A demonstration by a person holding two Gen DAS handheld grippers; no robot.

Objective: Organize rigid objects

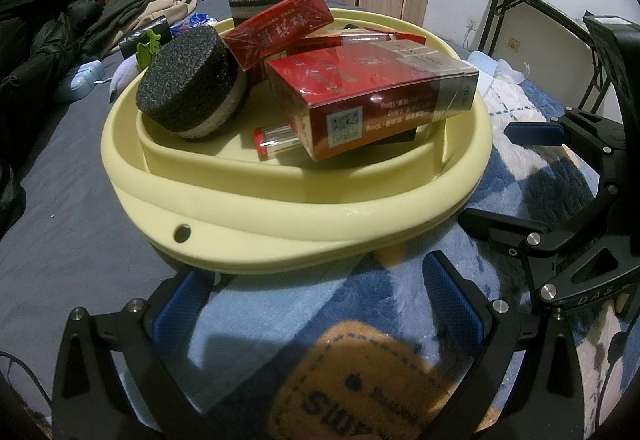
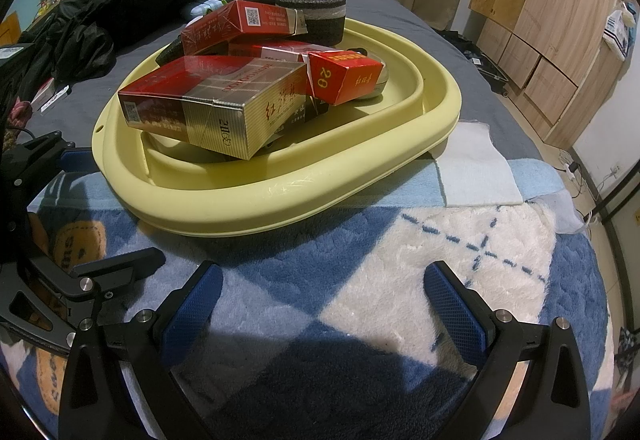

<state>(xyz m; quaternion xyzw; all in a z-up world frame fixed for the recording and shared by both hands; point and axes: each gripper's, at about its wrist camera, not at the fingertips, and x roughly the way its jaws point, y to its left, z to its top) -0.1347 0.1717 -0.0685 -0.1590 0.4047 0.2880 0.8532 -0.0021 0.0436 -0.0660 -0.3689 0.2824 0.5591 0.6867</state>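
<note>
On the bed, the yellow basin (image 1: 256, 208) is seen already loaded. At its left a black foam puck (image 1: 188, 84) leans on the inner wall; toward the middle a red cigarette pack (image 1: 280, 28) is stacked over others, with a clear red-capped tube (image 1: 276, 140) beneath; at the right lies the large red-and-gold carton (image 1: 372, 96). The gathering is judged largely done. The left claw (image 1: 316, 296) and right claw (image 2: 320, 300) are both spread, nothing pinched, held just before the rim.
</note>
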